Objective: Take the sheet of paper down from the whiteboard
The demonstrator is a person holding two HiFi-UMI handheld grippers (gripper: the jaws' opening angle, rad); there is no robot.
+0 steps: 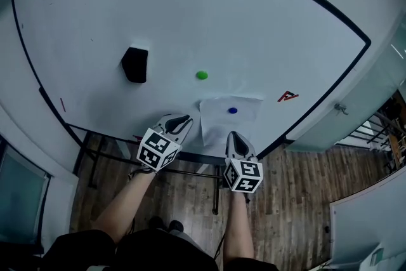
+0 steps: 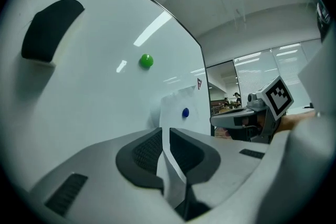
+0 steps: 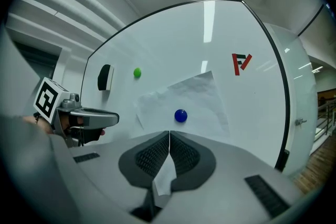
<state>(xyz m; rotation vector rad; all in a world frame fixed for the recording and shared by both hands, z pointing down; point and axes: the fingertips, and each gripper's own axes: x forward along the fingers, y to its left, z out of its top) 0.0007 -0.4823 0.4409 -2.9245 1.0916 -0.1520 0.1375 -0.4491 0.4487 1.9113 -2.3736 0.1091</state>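
A whiteboard [image 1: 127, 9] fills the scene, and the sheet of paper [image 1: 219, 118] lies flat against its lower part. The left gripper [image 1: 188, 118] is closed on the sheet's lower left corner, the right gripper [image 1: 233, 135] on its bottom edge, each with a thin fold of paper nipped between its jaws. A black eraser [image 1: 135, 65] sits well apart, up and to the left. One blue magnet [image 1: 233, 110] pins the sheet near its top, and a green magnet [image 1: 202, 75] sits above it, clear of the paper. With the grasp apparently made, the next move calls for an even pull by both hands, sliding the paper out from under the magnet without tearing it.
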